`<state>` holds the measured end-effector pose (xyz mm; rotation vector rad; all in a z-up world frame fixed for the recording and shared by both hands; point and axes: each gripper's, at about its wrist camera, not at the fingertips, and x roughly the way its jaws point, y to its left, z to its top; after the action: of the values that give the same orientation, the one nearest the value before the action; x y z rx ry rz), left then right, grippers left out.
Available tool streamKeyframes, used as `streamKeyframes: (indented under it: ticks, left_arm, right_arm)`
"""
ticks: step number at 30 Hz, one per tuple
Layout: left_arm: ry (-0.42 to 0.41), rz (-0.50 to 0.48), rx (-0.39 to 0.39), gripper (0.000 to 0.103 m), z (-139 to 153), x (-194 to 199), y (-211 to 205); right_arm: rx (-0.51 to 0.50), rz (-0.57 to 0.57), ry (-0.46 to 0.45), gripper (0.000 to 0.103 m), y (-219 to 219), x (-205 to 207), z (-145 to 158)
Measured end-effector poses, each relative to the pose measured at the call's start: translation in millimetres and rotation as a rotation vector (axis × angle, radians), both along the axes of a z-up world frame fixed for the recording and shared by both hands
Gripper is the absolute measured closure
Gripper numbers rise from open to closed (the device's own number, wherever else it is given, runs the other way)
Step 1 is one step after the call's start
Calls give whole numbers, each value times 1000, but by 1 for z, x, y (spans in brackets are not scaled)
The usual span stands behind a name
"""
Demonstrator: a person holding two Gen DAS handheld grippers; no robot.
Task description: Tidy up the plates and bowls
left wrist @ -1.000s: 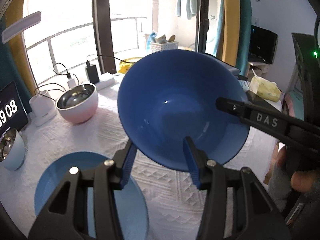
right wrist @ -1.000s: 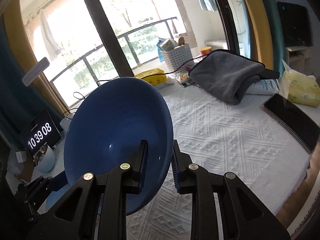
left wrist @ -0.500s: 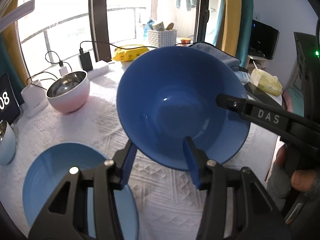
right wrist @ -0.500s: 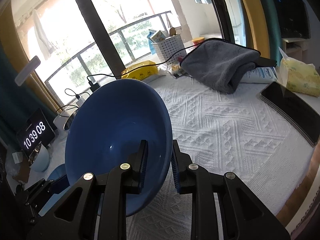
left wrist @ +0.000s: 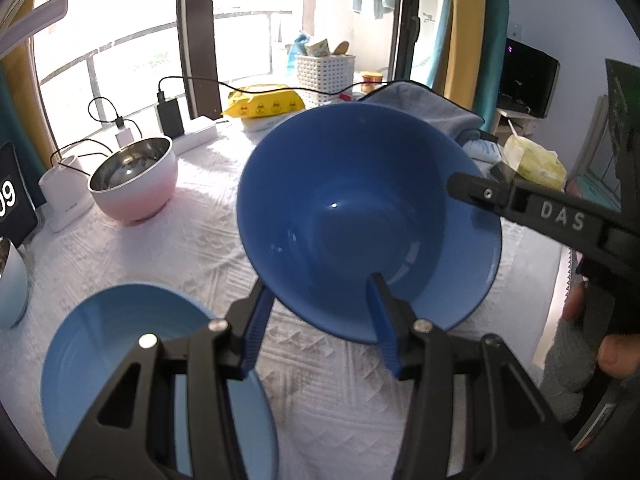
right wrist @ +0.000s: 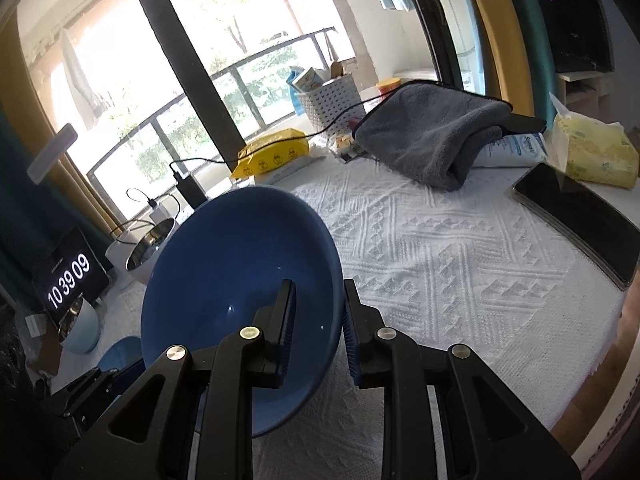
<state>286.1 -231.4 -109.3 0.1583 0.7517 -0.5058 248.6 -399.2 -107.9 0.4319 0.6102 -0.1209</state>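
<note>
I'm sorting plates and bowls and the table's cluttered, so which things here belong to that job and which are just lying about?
Part of the job:
- dark blue bowl, held tilted, right gripper clamped on its rim
- light blue plate
- pink steel-lined bowl
- pale blue bowl

Lying about:
- grey towel
- white basket
- yellow pack
- clock display
- tissue pack
- phone

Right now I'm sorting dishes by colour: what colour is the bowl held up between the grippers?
Dark blue bowl, seen best in the left wrist view.

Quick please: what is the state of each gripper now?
Left gripper: around the dark blue bowl rim; grip cannot be told.
Right gripper: shut on the bowl rim.
</note>
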Motion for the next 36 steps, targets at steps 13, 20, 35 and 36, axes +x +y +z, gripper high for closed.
streamKeyframes:
  ticks: [13, 20, 35, 36]
  left_arm:
    - [34, 22, -25, 53, 4, 3, 3]
    - [34, 38, -54, 52, 9, 4, 10]
    - [2, 47, -80, 51, 21, 4, 22]
    - [1, 48, -81, 51, 21, 5, 24]
  right_arm:
    - [-24, -9, -10, 79, 3, -2, 4]
    - [-46, -16, -21, 79, 4, -5, 11]
    - [-67, -18, -25, 79, 5, -5, 18]
    - [-69, -19, -26, 79, 5, -5, 19]
